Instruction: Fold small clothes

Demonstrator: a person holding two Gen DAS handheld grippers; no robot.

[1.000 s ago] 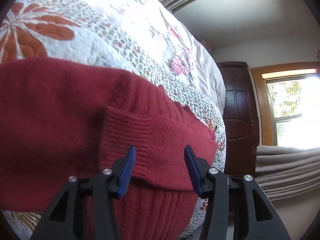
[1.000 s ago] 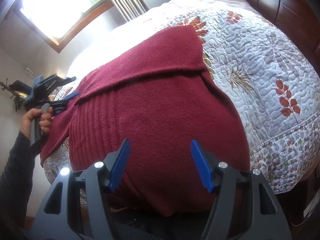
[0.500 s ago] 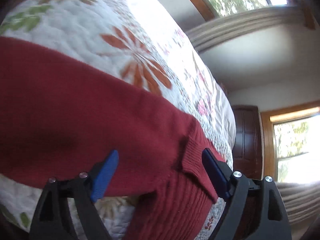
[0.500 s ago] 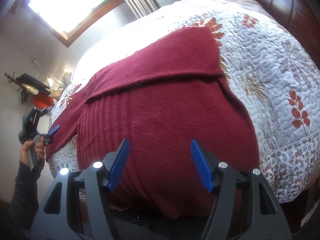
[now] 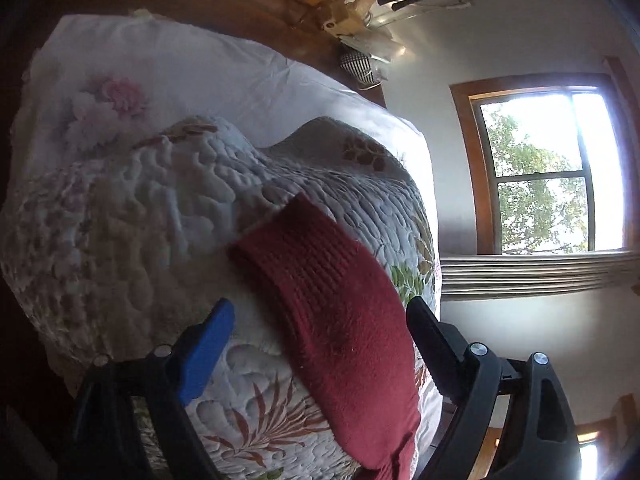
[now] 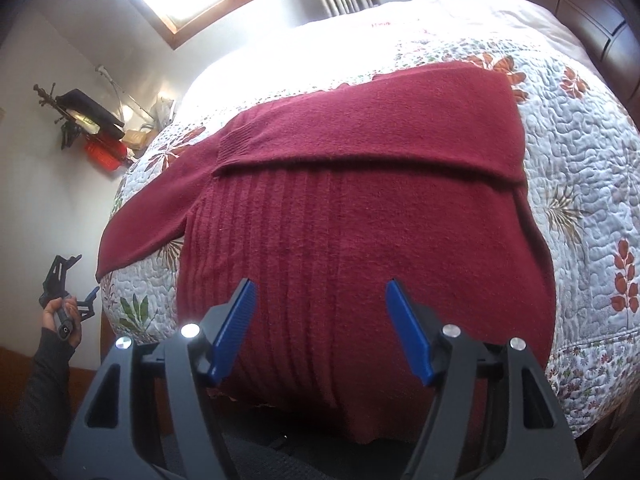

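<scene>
The right gripper (image 6: 320, 320) hangs with jaws apart just above the red sweater (image 6: 360, 208) spread on the quilted bed (image 6: 580, 140). The left gripper (image 5: 320, 344), also spread wide, straddles one outstretched sleeve (image 5: 332, 292).

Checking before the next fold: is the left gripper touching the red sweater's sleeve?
Apart. The right wrist view shows the left gripper held off the bed's side, open, with wall showing between it and the sleeve.
</scene>
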